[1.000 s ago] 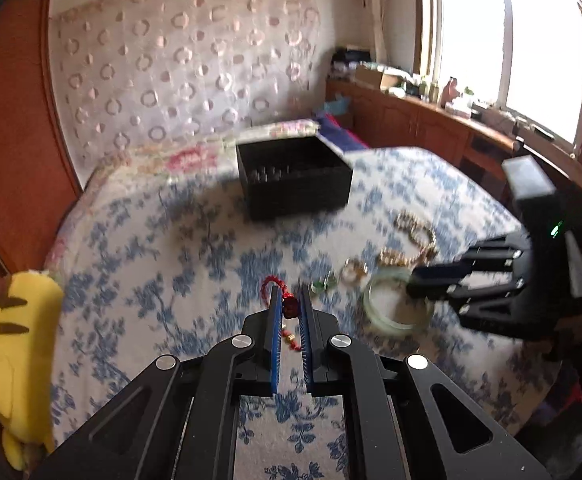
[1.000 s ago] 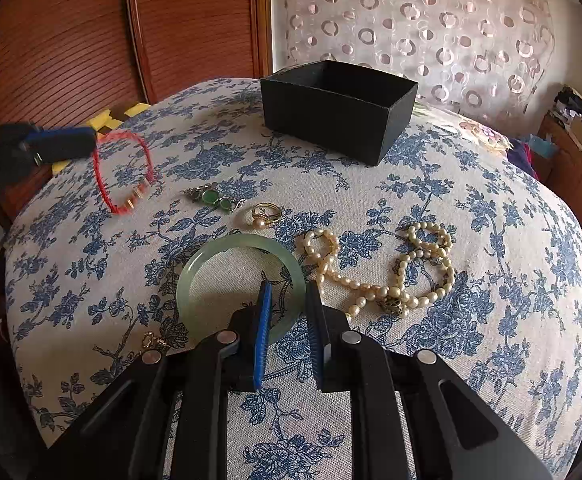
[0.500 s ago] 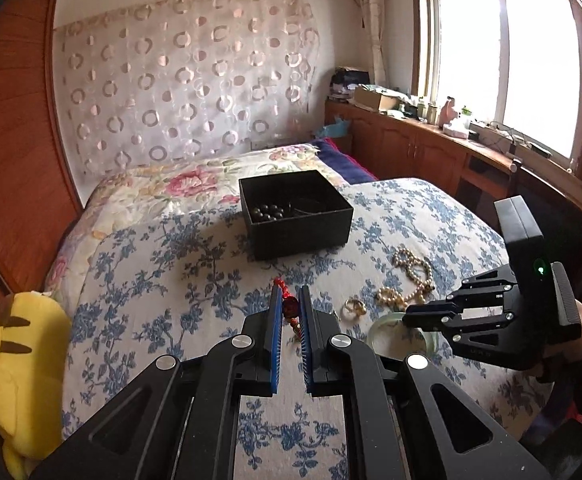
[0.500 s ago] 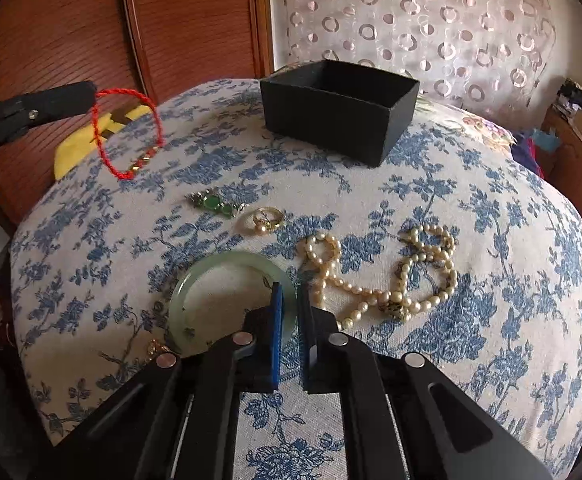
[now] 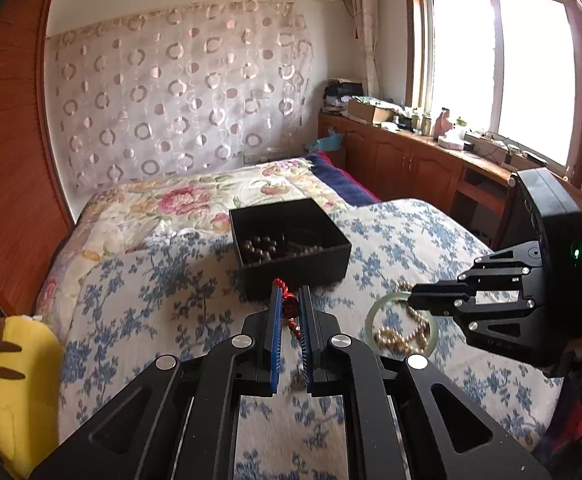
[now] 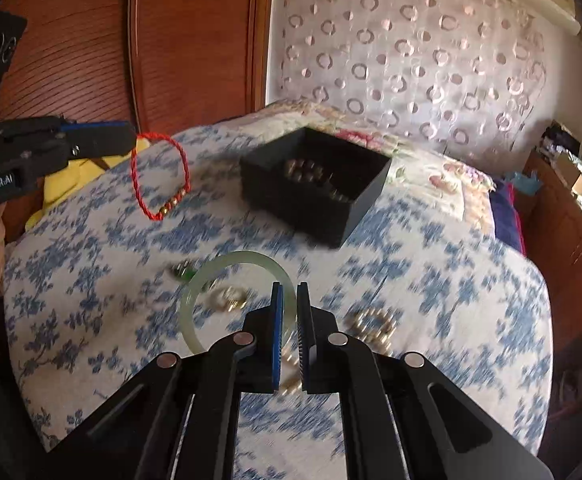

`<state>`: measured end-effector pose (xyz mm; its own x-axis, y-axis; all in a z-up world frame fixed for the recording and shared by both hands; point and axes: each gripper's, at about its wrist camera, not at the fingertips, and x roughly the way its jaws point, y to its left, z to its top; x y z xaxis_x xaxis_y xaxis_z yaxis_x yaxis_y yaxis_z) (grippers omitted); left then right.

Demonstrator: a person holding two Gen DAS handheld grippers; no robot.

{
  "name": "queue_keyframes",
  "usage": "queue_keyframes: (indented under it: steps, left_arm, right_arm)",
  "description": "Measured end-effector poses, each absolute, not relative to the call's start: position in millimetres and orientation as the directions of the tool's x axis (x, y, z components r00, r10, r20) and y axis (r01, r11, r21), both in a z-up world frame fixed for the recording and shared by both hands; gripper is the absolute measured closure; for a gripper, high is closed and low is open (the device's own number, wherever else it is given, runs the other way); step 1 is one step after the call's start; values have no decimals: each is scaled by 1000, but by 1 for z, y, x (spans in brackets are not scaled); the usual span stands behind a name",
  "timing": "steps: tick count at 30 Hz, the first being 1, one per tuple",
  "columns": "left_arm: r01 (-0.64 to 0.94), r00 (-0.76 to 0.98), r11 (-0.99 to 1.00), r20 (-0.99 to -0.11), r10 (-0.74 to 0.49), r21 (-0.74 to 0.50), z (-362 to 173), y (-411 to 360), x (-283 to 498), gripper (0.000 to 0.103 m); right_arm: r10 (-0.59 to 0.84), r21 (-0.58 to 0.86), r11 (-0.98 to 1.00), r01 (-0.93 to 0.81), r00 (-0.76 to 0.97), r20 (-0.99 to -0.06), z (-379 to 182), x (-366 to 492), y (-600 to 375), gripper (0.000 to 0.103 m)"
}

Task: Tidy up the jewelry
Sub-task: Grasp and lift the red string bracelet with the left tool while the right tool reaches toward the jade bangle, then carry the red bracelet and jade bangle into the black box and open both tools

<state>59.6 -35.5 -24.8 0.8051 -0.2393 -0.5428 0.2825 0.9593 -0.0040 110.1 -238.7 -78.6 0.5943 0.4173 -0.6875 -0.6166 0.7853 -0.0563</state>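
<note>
Above the bed (image 5: 431,232), both claws have risen since a second ago. The right claw (image 6: 289,320), clenched on the jade bangle (image 6: 227,260), has lifted it off the cover; the left claw (image 5: 290,312), clenched on the red cord bracelet (image 6: 159,176), now carries it nearer the black box (image 6: 331,208), which already holds dark beads. Both pieces seem bound for the box; pearls, ring and green piece remain on the bed. Legible writing: "GenRobot.AI" on the left claw's body.
</note>
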Motion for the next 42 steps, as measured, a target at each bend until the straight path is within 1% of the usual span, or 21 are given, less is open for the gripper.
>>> queue_keyframes:
  steps: [16, 24, 34, 37, 42]
  left_arm:
    - [274, 807, 962, -542, -235, -10, -9, -34, 134, 96]
    - [256, 804, 967, -556, -208, 9, -10, -34, 163, 96]
    - [252, 792, 968, -576, -205, 2, -18, -38, 183, 96]
    - [262, 793, 965, -572, -210, 8, -18, -42, 188, 96]
    - [274, 793, 962, -569, -218, 14, -14, -44, 197, 96]
  right_arm:
    - [425, -103, 777, -621, 639, -641, -46, 199, -227, 95]
    - [446, -92, 778, -622, 649, -616, -46, 245, -211, 95]
    - [465, -49, 751, -659, 580, -669, -76, 261, -193, 95]
    - [461, -52, 753, -657, 581, -671, -79, 261, -190, 94]
    - [483, -17, 750, -661, 565, -669, -76, 259, -189, 93]
